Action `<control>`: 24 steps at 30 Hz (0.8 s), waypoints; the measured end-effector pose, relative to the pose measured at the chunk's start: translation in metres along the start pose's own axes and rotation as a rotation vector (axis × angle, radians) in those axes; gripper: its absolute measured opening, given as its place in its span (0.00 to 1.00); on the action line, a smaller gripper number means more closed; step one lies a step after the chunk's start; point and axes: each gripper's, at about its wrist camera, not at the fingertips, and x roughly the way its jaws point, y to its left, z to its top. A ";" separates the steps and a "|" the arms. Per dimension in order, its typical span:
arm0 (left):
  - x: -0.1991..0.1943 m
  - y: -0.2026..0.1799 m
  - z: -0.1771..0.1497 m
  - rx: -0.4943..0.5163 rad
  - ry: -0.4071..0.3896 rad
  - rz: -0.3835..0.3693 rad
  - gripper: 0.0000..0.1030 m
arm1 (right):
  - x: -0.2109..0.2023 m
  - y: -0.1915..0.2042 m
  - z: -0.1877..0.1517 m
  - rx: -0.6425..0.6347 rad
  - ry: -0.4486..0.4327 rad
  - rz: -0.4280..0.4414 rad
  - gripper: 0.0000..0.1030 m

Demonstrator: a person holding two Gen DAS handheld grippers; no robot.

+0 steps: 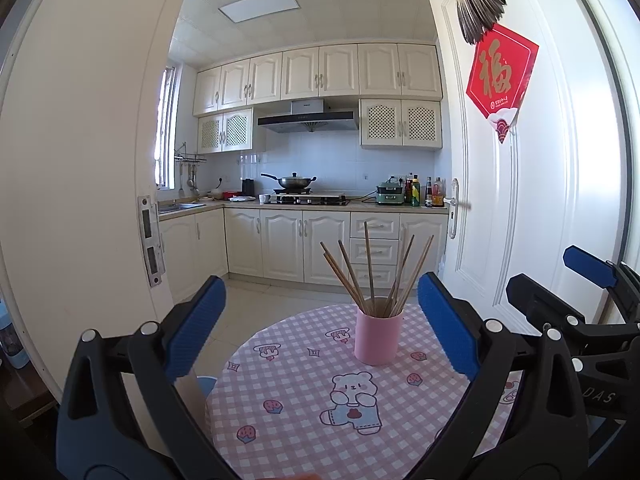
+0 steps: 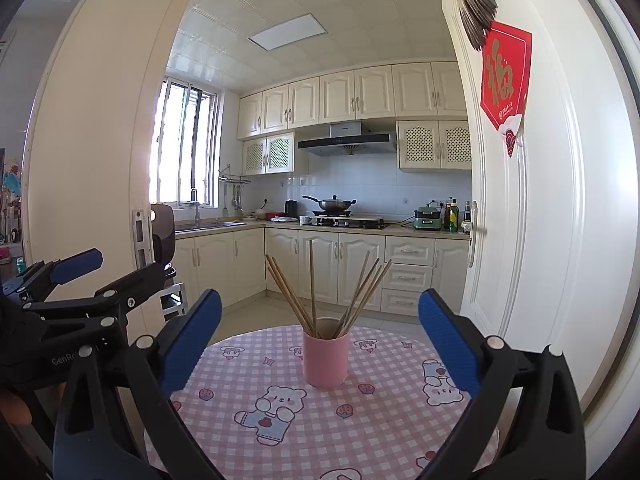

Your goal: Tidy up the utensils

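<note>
A pink cup (image 1: pixel 378 337) (image 2: pixel 325 358) stands upright near the middle of a round table, and several wooden chopsticks (image 1: pixel 370 276) (image 2: pixel 313 288) fan out of its mouth. My left gripper (image 1: pixel 322 324) is open, held back from the cup with nothing between its blue pads (image 1: pixel 196 322). My right gripper (image 2: pixel 320 338) is open too and also empty, the cup framed between its fingers. Each gripper shows at the edge of the other's view: the right gripper (image 1: pixel 560 280) and the left gripper (image 2: pixel 84 276).
The table wears a pink checked cloth with bear prints (image 1: pixel 304 412) (image 2: pixel 320 424). A white door with a red hanging (image 1: pixel 500 76) stands open on the right, and a door frame (image 1: pixel 80 200) on the left. Behind is a kitchen with counter, stove and wok (image 1: pixel 294 182).
</note>
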 end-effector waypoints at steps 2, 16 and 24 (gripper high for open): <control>0.000 0.000 0.000 0.002 0.001 0.001 0.92 | 0.000 0.000 0.000 -0.001 0.004 0.001 0.92; 0.002 -0.004 -0.001 0.009 0.004 0.002 0.92 | 0.000 -0.001 0.000 0.000 0.010 -0.003 0.92; 0.003 -0.004 -0.004 0.007 0.011 0.000 0.92 | 0.001 -0.002 -0.001 0.003 0.017 -0.003 0.92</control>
